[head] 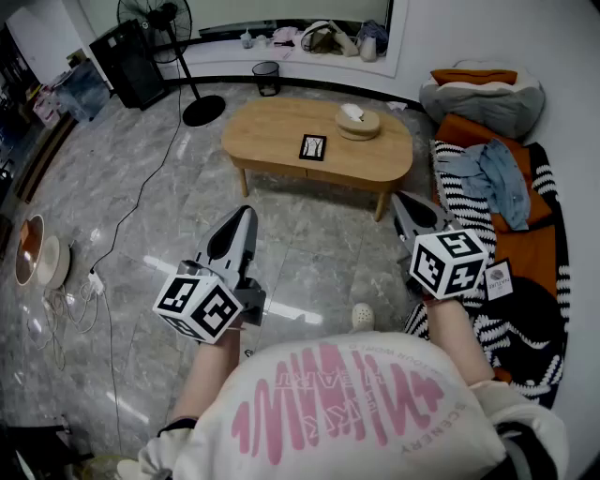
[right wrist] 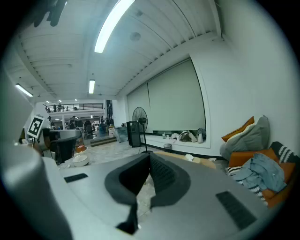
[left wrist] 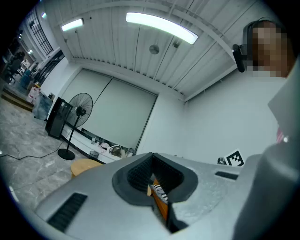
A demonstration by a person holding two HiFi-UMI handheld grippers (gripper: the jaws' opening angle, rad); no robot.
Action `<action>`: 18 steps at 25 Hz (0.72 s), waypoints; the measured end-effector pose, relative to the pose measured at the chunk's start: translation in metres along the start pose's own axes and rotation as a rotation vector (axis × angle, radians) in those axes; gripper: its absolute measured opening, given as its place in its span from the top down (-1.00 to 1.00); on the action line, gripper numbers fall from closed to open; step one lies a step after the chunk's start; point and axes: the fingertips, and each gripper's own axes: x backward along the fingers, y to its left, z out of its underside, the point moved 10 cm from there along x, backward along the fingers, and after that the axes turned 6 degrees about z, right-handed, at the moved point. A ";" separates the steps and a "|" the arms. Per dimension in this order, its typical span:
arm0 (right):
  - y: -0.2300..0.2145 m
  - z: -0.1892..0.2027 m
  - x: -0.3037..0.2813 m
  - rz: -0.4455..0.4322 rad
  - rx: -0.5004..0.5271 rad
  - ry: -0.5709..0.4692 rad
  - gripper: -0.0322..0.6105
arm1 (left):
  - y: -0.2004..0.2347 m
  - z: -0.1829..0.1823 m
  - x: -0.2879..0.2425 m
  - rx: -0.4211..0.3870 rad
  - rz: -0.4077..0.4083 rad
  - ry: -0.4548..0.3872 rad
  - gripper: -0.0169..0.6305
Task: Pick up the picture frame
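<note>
The picture frame (head: 312,147) is a small rectangle in portrait format, with a dark border around a pale picture. It sits on the oval wooden counter (head: 272,131), about midway along its length and close to the near edge. Whether it lies flat or leans back cannot be told.

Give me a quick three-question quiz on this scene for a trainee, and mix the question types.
1. True or false: the picture frame lies on the wooden coffee table.
2. Multiple choice: the left gripper is A) shut and empty, B) shut on the frame, C) wide open.
3. Fill in: in the head view, the standing fan is at the upper ____.
Key: 1 true; 2 A; 3 left.
</note>
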 end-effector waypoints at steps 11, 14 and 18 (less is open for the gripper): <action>-0.001 0.016 -0.020 0.021 0.025 0.063 0.88 | 0.025 0.016 -0.001 0.049 -0.030 0.043 0.94; -0.010 0.013 -0.039 0.008 -0.016 0.048 0.88 | 0.037 0.020 -0.013 0.065 -0.043 0.046 0.94; -0.026 0.009 -0.075 -0.017 -0.062 0.049 0.88 | 0.055 0.019 -0.040 0.080 -0.065 0.042 0.94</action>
